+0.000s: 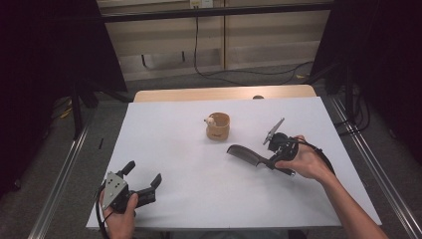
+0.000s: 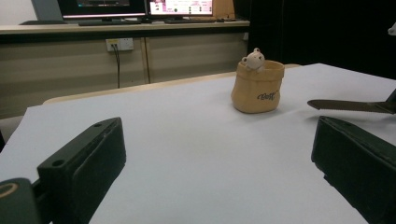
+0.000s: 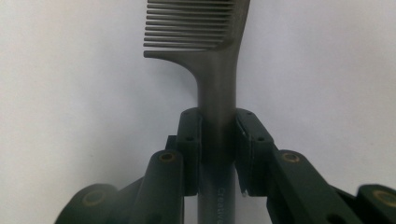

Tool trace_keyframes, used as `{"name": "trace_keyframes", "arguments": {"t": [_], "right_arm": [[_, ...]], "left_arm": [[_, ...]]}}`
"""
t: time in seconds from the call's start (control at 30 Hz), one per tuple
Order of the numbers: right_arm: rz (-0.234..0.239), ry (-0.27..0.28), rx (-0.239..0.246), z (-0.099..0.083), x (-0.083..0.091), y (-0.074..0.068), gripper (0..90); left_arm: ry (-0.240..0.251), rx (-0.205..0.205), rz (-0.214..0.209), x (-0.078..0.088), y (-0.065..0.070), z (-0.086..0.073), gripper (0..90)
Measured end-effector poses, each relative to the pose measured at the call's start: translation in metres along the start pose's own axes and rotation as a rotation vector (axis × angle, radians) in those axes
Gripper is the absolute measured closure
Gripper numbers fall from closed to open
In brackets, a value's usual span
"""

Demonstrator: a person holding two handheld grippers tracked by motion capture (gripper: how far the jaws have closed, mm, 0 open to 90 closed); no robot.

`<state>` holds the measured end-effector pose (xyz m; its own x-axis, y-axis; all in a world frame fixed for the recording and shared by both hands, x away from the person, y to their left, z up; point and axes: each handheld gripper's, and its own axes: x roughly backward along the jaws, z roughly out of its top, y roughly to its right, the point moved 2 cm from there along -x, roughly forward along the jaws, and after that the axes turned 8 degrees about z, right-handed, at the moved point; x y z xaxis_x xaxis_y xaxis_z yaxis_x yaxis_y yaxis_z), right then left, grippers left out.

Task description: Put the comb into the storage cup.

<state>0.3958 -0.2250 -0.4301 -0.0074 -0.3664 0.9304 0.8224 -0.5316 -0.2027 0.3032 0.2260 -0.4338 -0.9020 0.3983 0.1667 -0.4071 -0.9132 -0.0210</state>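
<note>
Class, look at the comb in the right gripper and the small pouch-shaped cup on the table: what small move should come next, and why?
Probably carry the comb a little toward the cup. The right gripper is shut on the comb's handle, teeth pointing away from it, and the cup stands upright and apart from the comb. The left gripper rests open, near the table's edge.

A laboratory or office recording bay. A white-covered table (image 1: 164,144) stands between black curtains (image 1: 45,45) and metal rails (image 1: 59,174). Behind it, a long bench (image 2: 116,28) carries monitors (image 2: 100,7), with a wall socket (image 2: 119,44) and cables (image 1: 239,73) below.
</note>
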Motion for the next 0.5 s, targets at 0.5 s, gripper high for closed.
{"name": "trace_keyframes", "arguments": {"t": [0.5], "right_arm": [[-0.043,0.125,-0.029,-0.011,0.011,-0.001,73.3]], "left_arm": [[0.003,-0.004,0.0,0.0,0.0,0.0,3.2]]}}
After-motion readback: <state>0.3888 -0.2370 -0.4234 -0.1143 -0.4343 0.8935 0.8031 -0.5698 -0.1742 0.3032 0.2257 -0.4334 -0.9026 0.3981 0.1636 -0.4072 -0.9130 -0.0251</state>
